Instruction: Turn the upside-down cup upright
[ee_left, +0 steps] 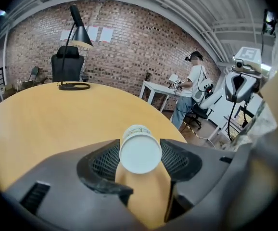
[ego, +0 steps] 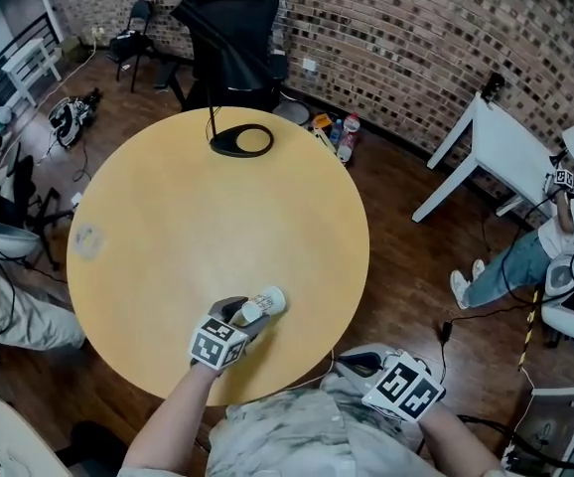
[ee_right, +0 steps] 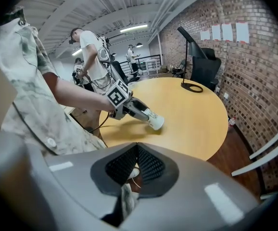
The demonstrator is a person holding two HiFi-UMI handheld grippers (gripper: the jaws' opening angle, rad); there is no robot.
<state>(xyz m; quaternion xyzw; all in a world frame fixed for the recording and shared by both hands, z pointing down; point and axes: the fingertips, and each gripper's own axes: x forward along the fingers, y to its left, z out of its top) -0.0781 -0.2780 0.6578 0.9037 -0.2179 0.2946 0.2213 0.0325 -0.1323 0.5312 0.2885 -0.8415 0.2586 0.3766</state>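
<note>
A white paper cup (ego: 265, 304) with a printed side lies tilted just above the round wooden table (ego: 188, 227), near its front edge. My left gripper (ego: 244, 315) is shut on the cup, one pad on each side. In the left gripper view the cup (ee_left: 140, 153) sits between the mesh pads with its flat white end toward the camera. From the right gripper view the cup (ee_right: 155, 120) points down toward the tabletop, away from the left gripper (ee_right: 146, 115). My right gripper (ego: 363, 364) hangs off the table by the person's body, jaws together with nothing in them (ee_right: 137, 163).
A black desk lamp (ego: 241, 139) stands at the table's far edge, with a black office chair (ego: 232, 28) behind it. A white side table (ego: 505, 147) and a seated person (ego: 525, 256) are to the right. Another person's leg (ego: 9, 311) is at the left.
</note>
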